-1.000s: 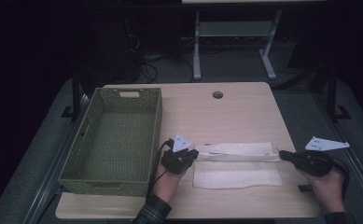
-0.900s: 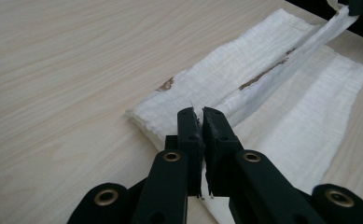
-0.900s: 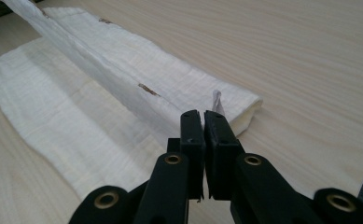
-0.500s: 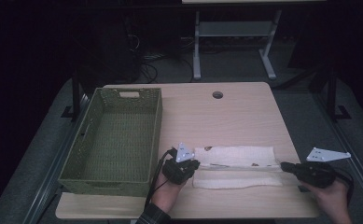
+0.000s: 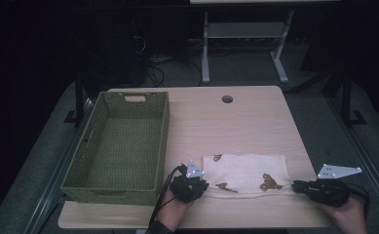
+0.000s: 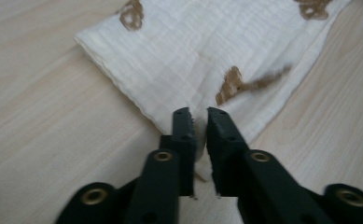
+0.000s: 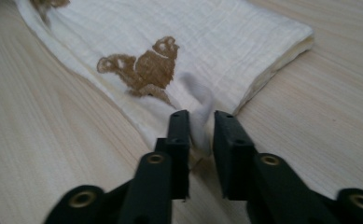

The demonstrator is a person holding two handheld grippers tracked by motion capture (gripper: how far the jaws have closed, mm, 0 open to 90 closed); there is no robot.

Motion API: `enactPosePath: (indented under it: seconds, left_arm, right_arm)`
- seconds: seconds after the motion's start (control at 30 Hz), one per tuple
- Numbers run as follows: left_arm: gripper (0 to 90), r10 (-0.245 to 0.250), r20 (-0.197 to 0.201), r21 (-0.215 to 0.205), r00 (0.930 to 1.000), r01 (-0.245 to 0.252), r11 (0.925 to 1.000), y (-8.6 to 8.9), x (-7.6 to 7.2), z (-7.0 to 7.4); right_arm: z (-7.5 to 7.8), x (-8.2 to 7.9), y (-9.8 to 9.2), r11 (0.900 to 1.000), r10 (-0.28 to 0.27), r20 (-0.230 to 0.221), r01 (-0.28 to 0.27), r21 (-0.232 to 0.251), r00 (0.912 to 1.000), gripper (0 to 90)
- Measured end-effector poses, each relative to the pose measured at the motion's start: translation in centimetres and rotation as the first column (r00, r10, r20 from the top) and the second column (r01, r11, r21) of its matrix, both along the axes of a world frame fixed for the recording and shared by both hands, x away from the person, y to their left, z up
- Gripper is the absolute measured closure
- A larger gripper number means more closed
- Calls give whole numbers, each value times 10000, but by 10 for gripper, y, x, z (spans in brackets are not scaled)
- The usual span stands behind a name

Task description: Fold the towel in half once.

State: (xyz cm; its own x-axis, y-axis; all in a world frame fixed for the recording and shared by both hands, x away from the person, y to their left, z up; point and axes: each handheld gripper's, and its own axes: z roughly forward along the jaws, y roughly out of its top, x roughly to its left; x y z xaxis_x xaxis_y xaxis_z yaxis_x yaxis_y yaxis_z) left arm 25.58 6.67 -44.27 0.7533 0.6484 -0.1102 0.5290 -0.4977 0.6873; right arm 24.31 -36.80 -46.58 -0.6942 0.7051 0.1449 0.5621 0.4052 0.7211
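A cream muslin cloth (image 5: 245, 174) printed with brown squirrels lies folded into a band on the bench (image 5: 255, 122), beside an empty green wicker basket (image 5: 116, 146). The left tongs (image 6: 197, 116) and right tongs (image 7: 197, 119) have just been opening, each with a cloth corner loose between its jaws. The fold looks finished; moving it to the basket likely remains.

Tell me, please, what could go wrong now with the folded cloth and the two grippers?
1. Both grippers, left and right, have just been opening, but a corner of the squirrel-print cloth stands between each pair of jaws. Pulling away now could drag it and undo the fold.
2. The cloth lies near the table's front edge, so a tug toward the person might slide it off.
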Motion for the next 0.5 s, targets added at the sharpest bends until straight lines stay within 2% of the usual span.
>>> enactPosePath:
  seconds: [0.03, 0.07, 0.13, 0.33, 0.5]
  left_arm:
    - [753, 0, 0, 0, 10000, 0, 10000, 0, 0, 0]
    - [726, 77, 164, -185, 9998, -74, 9998, 1, 0, 5]
    - [696, 97, 331, -215, 9994, -90, 9997, 2, 2, 8]
    - [636, 302, 476, -307, 9984, -288, 9991, 4, 9, 10]
    - [605, 361, 724, -249, 9967, -344, 9991, -3, 18, 12]
  right_arm:
    - [1, -1, -2, 9999, -78, 29, 78, 143, 10000, 717]
    - [3, -1, -4, 9995, -147, 112, 143, 285, 9998, 700]
    - [7, -2, -6, 9986, -241, 284, 227, 483, 9993, 688]
    - [13, -1, -5, 9985, -275, 595, 247, 480, 9978, 681]
    - [20, 8, -5, 9981, -365, 908, 318, 525, 9952, 681]
